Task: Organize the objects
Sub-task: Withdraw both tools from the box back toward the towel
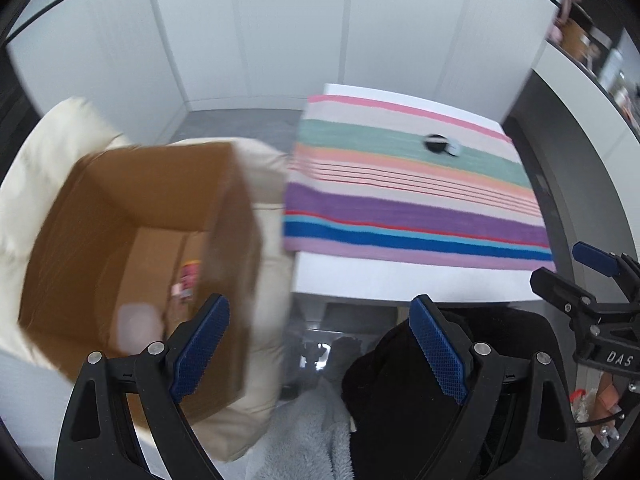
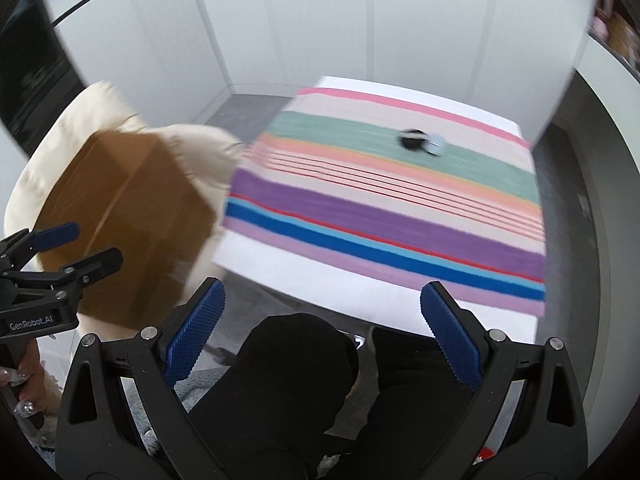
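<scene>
A small black and pale-blue object (image 1: 440, 145) (image 2: 422, 141) lies on the green band of a striped cloth (image 1: 400, 208) (image 2: 380, 216) that covers a white table (image 1: 380, 280) (image 2: 300, 280). An open cardboard box (image 1: 132, 208) (image 2: 120, 220) rests on a cream cushion (image 1: 52, 140) (image 2: 192, 148) left of the table; pink items (image 1: 186, 280) lie blurred on its floor. My left gripper (image 1: 320, 348) (image 2: 76, 248) hangs open and empty beside the box's near right wall. My right gripper (image 2: 323, 334) (image 1: 572, 268) is open and empty over the table's near edge.
A person's legs in black trousers (image 1: 400, 392) (image 2: 288, 380) and grey fluffy fabric (image 1: 304, 432) lie below both grippers. A hand with decorated nails (image 2: 20, 392) holds the left gripper's handle. White panelled walls (image 1: 260, 32) stand behind the table. Both views are motion-blurred.
</scene>
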Demonstrator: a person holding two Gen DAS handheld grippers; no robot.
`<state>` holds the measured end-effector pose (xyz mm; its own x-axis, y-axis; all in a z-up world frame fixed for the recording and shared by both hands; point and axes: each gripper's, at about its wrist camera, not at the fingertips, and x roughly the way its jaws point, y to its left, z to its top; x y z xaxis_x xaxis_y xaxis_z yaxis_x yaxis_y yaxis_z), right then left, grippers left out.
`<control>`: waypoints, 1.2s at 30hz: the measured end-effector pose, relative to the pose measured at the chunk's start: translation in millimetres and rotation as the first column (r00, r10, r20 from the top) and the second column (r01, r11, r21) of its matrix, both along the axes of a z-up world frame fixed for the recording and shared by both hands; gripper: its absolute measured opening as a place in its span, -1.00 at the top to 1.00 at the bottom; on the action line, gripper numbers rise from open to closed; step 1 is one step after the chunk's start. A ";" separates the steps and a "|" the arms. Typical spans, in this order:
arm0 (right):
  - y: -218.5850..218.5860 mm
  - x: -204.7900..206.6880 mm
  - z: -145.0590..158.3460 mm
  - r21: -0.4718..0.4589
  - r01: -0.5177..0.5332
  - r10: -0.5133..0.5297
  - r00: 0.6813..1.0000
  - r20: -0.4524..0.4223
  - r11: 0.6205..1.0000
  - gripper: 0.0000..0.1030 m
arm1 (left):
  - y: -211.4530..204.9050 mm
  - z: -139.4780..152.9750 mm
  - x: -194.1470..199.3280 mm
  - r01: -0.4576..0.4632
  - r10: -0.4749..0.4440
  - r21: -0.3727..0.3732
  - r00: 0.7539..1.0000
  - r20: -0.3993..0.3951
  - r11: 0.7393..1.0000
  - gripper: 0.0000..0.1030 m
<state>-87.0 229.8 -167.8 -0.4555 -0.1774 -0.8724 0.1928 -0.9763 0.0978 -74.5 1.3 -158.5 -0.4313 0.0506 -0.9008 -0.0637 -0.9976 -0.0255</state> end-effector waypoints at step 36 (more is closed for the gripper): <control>141.7 -260.1 -179.6 0.016 0.120 -0.120 0.993 0.021 0.993 -0.93 | 222.7 -173.9 -319.8 0.165 -0.173 0.156 0.984 0.037 0.974 -0.79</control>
